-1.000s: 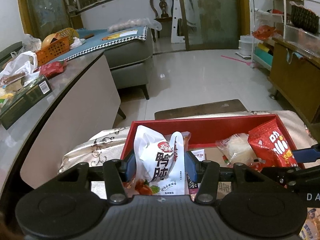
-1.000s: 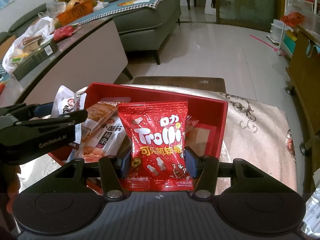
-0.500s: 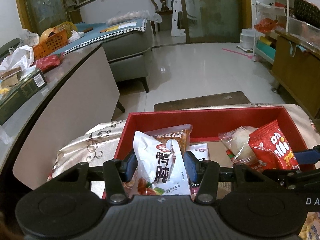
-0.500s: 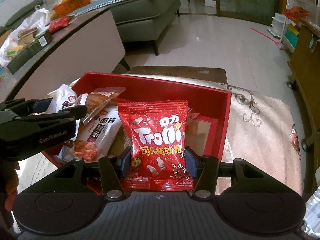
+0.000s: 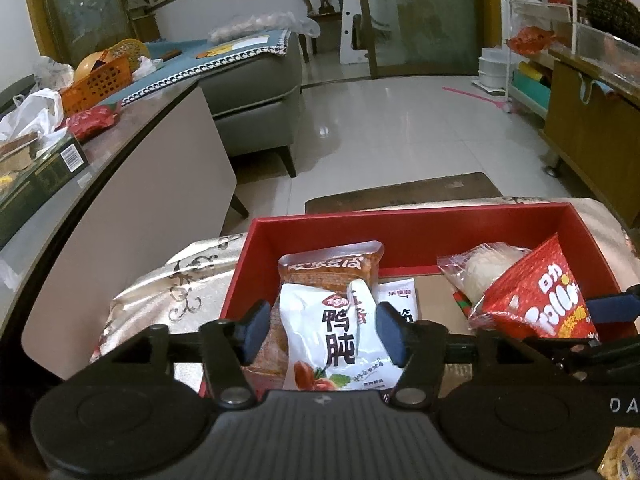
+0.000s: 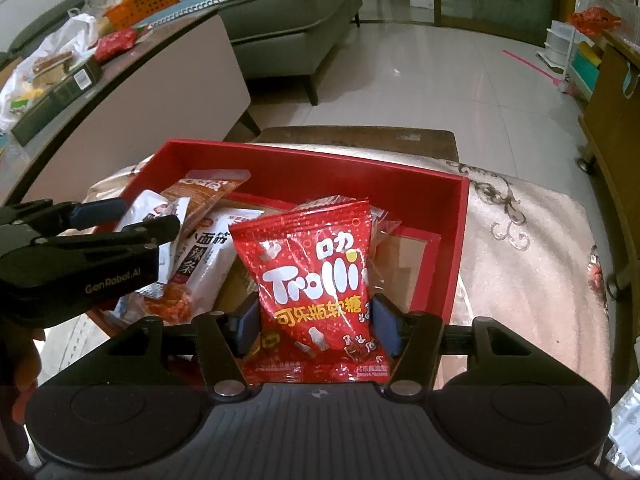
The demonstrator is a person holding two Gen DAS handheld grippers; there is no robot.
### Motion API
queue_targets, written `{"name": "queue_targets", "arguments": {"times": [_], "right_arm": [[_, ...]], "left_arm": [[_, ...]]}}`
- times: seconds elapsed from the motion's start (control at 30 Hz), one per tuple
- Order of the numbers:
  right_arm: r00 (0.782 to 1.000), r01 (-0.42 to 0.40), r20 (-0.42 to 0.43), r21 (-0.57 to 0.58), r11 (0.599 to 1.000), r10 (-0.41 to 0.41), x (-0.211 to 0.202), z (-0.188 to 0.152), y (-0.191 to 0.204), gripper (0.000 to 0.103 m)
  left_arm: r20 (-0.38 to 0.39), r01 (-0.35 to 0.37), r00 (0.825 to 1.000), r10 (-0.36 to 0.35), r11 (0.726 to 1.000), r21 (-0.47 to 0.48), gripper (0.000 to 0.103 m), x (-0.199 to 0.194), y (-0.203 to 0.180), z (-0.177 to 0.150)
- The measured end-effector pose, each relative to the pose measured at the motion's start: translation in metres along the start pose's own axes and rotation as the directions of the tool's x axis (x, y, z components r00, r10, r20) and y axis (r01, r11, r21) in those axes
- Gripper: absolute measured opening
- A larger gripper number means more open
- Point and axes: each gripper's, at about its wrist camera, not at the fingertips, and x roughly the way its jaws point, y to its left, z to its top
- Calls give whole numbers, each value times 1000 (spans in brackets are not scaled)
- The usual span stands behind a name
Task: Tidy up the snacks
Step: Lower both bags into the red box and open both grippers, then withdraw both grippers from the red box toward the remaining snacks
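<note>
A red box (image 5: 416, 224) (image 6: 456, 248) sits on a beige embroidered cloth and holds several snack packs. My left gripper (image 5: 322, 332) holds a white snack bag (image 5: 332, 336) over the box's left side, above an orange-brown pack (image 5: 332, 266); its jaws now stand slightly apart from the bag's sides. My right gripper (image 6: 316, 328) is shut on a red Trolli candy bag (image 6: 316, 280) over the box's right half. The left gripper also shows in the right wrist view (image 6: 112, 220). A clear pack with a white snack (image 5: 484, 268) lies under the Trolli bag (image 5: 536, 300).
A long counter (image 5: 120, 140) with an orange basket (image 5: 96, 84), bags and a dark carton (image 5: 40, 172) runs along the left. A grey sofa (image 5: 256, 92) stands beyond it. A wooden cabinet (image 5: 592, 132) and wire rack are at the right. A dark mat (image 5: 404, 196) lies past the box.
Both grippers have lowered their bags into the red box. The left jaws have widened a little around the white bag. The Trolli bag now tilts onto the packs below.
</note>
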Motion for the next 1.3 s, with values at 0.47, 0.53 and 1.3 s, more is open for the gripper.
{"name": "queue_targets", "arguments": {"times": [0.47,0.53,1.3], "right_arm": [[999,15,32,30,999,-16,-6,3,-10,73],[999,-8,34,53,999,7,-7,4,-13,74],[992,-101,93,114,988,91,-59,-19,-19,83]], "left_arm": [[11,-2,1000,3,1000,-25,55,-5,6,4],[14,0,1000,0,1000,-31,55,-7,7,4],[32,111,993,-110,993,-27,56,-61,2,-11]]}}
